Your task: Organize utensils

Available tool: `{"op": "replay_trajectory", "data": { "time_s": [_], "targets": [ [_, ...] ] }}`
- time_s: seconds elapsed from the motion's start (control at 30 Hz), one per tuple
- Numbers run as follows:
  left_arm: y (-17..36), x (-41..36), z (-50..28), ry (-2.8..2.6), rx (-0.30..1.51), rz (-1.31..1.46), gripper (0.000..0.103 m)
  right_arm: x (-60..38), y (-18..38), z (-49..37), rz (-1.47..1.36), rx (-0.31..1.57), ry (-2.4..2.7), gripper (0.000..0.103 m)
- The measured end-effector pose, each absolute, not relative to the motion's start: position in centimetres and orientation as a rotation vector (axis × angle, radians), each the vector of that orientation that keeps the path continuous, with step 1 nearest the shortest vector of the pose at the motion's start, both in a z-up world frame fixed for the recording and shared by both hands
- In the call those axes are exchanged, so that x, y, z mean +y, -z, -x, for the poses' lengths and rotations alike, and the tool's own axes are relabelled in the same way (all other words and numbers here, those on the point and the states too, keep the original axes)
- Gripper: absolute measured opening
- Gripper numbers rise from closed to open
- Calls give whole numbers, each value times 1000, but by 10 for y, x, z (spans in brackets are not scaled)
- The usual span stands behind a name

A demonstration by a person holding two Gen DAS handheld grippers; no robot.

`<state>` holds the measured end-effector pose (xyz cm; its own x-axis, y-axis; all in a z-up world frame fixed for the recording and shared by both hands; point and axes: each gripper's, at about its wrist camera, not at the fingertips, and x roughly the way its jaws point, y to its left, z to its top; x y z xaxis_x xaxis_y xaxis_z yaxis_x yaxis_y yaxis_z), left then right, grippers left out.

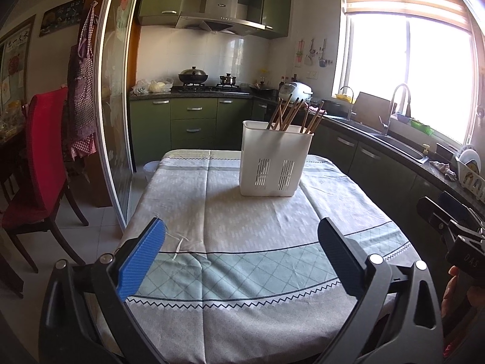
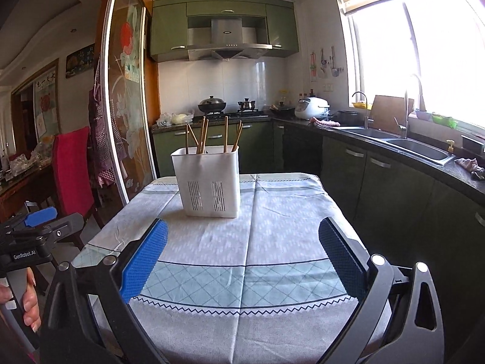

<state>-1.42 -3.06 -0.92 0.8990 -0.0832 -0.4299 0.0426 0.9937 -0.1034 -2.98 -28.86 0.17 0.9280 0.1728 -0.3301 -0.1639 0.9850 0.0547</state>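
Chopsticks [image 1: 291, 115] stand bunched in a white plastic utensil holder [image 1: 272, 163], their wooden ends fanning out above its rim at loose angles. From the right wrist view the same chopsticks [image 2: 206, 135] split into two clusters, which suggests two compartments, though I cannot see the divider itself. The holder [image 2: 209, 182] stands upright toward the far end of the surface [image 1: 236, 227], which is covered by a grey and pale green patterned cloth with a zigzag border; two slotted vent panels show on the wall facing the cameras.

The left gripper [image 1: 242, 248] hangs over the near end of the cloth with its blue-padded fingers spread wide and nothing between them, well apart from the holder. The right gripper [image 2: 242, 248] sits beside it, equally wide open and equally empty, also well short of the holder. Each appears at the edge of the other's view, with fingers of the person's hand wrapped round its handle.

Beyond the surface the kitchen runs along the back wall and the right side: green cabinets, a range hood above a stove with a lidded wok [image 1: 193, 75], a white rice cooker [image 2: 312, 106], and a steel sink [image 2: 418, 148] under a bright window. A red-covered chair [image 1: 42, 157] stands to the left, past a sliding glass door.
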Motion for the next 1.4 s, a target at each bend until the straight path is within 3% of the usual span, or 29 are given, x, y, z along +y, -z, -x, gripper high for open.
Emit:
{"op": "replay_trajectory", "data": {
  "time_s": [1.4],
  "targets": [
    [2,-29,25,58,417,102,96,-283,0,28,-24,365,-206,98]
  ]
}}
